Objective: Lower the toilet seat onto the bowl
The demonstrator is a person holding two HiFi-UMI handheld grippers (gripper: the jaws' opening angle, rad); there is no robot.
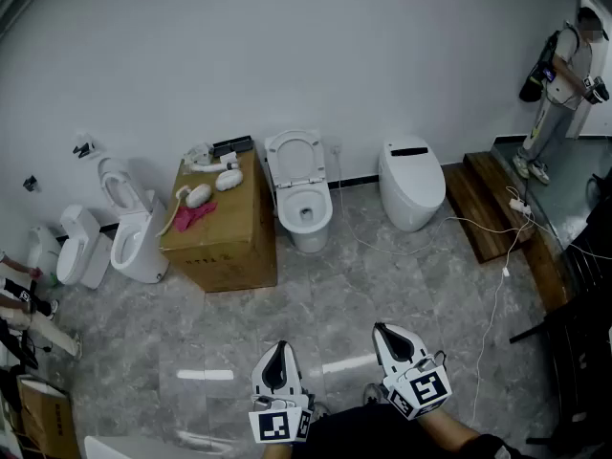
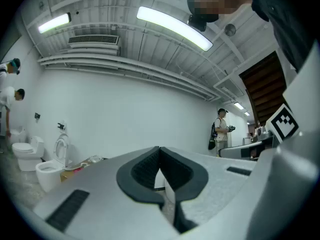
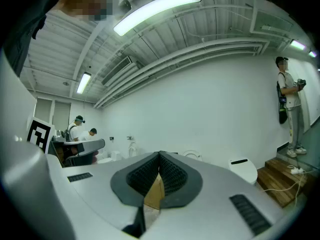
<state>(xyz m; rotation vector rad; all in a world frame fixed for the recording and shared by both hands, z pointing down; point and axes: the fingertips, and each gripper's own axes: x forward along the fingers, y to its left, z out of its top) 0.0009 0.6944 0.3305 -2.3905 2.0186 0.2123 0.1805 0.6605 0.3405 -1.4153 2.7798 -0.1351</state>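
The seat (image 1: 295, 153) stands raised behind the bowl (image 1: 306, 216), upper centre of the frame, not yet lowered. The left gripper (image 1: 278, 365) and right gripper (image 1: 391, 339) hang at the bottom edge, well apart from it, fingers clenched on nothing, probably because the approach is not yet begun.

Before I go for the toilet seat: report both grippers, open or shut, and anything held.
Left gripper: shut, jaws together, holding nothing.
Right gripper: shut, jaws together, holding nothing.
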